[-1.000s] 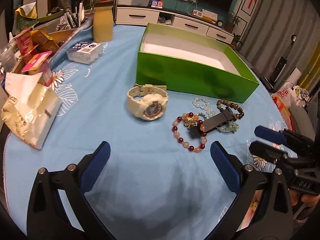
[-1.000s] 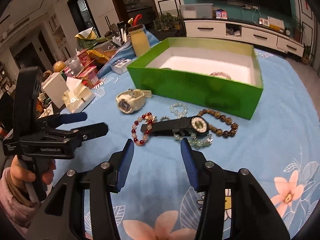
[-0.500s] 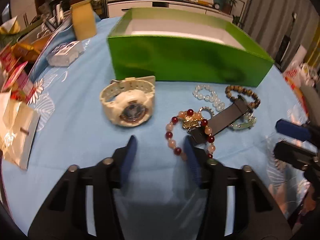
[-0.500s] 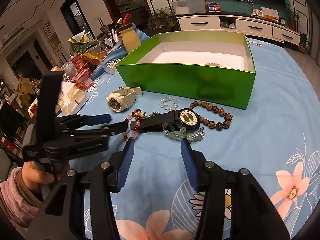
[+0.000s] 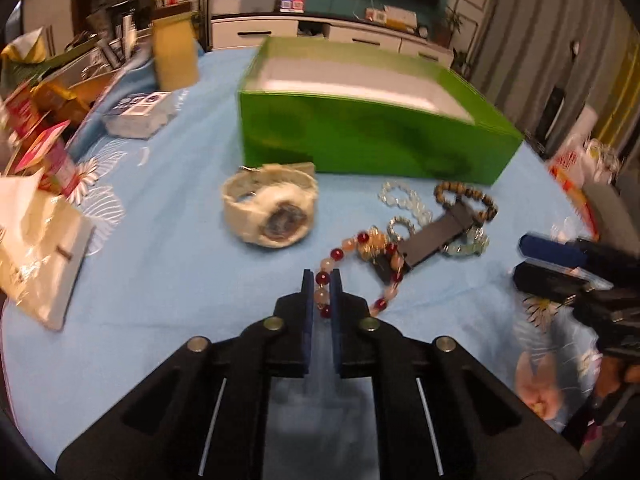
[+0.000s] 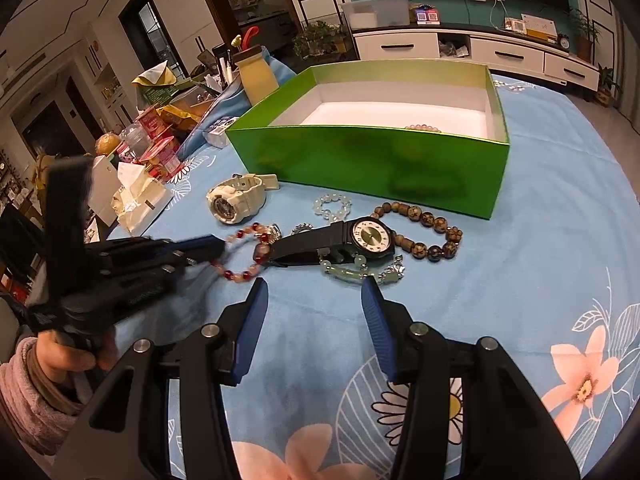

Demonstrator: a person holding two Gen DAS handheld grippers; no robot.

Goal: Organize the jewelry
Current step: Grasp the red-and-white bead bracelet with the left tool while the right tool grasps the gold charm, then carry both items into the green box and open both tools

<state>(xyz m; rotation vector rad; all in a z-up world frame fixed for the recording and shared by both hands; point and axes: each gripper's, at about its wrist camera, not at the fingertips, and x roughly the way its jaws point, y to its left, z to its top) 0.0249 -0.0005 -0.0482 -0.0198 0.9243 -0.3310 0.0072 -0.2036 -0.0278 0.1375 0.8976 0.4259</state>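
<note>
Left gripper [image 5: 321, 280]: jaws closed on the red-and-pink bead bracelet [image 5: 352, 246], apparently pinching its near edge, on the worktop [image 5: 160, 280]. Watches: two, one white [image 6: 236, 200], one black [image 6: 352, 238]. Right gripper [image 6: 314, 292]: jaws half open, empty. Green box [image 6: 372, 156]: one.

two watches on the desk [image 6: 560, 200]: a white watch [image 6: 236, 200] and a black watch [image 6: 360, 238]. five bracelets outside the box: a red-and-peach bead bracelet [image 6: 246, 256], a clear bead bracelet [image 6: 332, 205], a brown bead bracelet [image 6: 424, 226], a green jade bracelet [image 6: 352, 273] and a small silver one [image 6: 303, 228]. one green box [image 6: 372, 160], with one pink bracelet [image 6: 422, 128] inside. two hand-held grippers: left [image 6: 218, 246], right [image 6: 314, 300].
</note>
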